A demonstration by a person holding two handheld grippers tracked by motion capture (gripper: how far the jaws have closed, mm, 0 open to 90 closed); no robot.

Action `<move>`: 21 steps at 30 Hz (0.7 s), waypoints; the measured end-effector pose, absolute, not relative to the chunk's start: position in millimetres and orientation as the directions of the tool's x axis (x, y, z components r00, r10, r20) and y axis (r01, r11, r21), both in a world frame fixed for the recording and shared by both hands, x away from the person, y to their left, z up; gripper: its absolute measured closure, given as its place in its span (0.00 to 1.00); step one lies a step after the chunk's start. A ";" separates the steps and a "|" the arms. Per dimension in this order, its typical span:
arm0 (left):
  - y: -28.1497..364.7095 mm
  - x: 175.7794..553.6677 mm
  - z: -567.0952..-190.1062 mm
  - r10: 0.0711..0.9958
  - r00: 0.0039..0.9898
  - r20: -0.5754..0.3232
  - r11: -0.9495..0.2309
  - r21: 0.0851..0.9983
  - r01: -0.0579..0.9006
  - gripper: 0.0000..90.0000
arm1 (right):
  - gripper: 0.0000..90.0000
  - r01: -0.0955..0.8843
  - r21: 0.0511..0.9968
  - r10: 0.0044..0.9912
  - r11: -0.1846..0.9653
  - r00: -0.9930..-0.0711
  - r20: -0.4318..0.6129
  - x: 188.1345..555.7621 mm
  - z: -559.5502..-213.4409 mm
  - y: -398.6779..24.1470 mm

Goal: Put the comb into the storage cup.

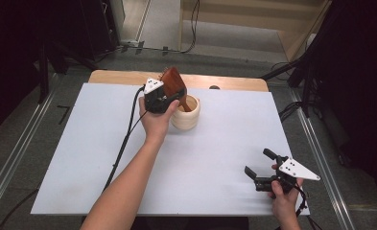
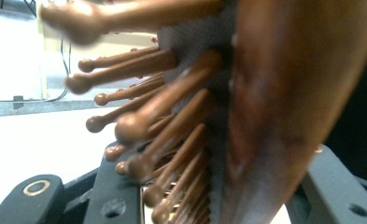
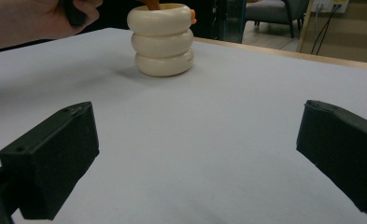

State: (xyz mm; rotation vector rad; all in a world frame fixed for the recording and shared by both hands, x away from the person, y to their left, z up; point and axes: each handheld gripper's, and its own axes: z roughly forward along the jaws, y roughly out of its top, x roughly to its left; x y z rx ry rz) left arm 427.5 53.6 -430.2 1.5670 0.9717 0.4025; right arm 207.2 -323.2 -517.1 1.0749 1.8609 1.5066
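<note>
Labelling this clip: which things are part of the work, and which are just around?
In the job:
- wooden hairbrush, clamped in the left gripper
- cream ribbed cup, holding the brush handle

Just around:
- right gripper, open, holding nothing
- white table sheet
- cables on the floor

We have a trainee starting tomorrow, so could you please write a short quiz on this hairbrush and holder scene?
1. True or false: the right gripper holds the wooden hairbrush.
2. Which end of the hairbrush is down in the cream ringed holder: A head, B handle?
3. What lies between the right gripper's jaws?

Key: 1 false; the left gripper is shut on the brush head. 2 B. 3 Nothing; they stand open above the white table cover.
</note>
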 end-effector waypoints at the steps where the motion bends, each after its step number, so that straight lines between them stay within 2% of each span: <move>1: 53.6 427.6 -430.7 0.764 0.590 -0.261 0.041 0.932 0.360 0.61 | 0.00 0.260 0.963 0.827 0.071 -0.556 0.088 207.3 -517.1 -323.2; 5: 55.0 428.4 -432.6 0.758 0.580 -0.297 0.072 0.923 0.378 0.61 | 0.00 0.260 0.963 0.828 0.069 -0.554 0.091 207.5 -517.1 -323.2; 11: 52.9 428.6 -437.9 0.768 0.579 -0.274 0.044 0.924 0.379 0.60 | 0.00 0.264 0.962 0.827 0.070 -0.554 0.092 207.6 -517.1 -323.0; 21: 57.9 431.7 -444.1 0.762 0.559 -0.327 0.093 0.910 0.404 0.57 | 0.00 0.265 0.962 0.828 0.069 -0.554 0.093 207.7 -517.0 -323.1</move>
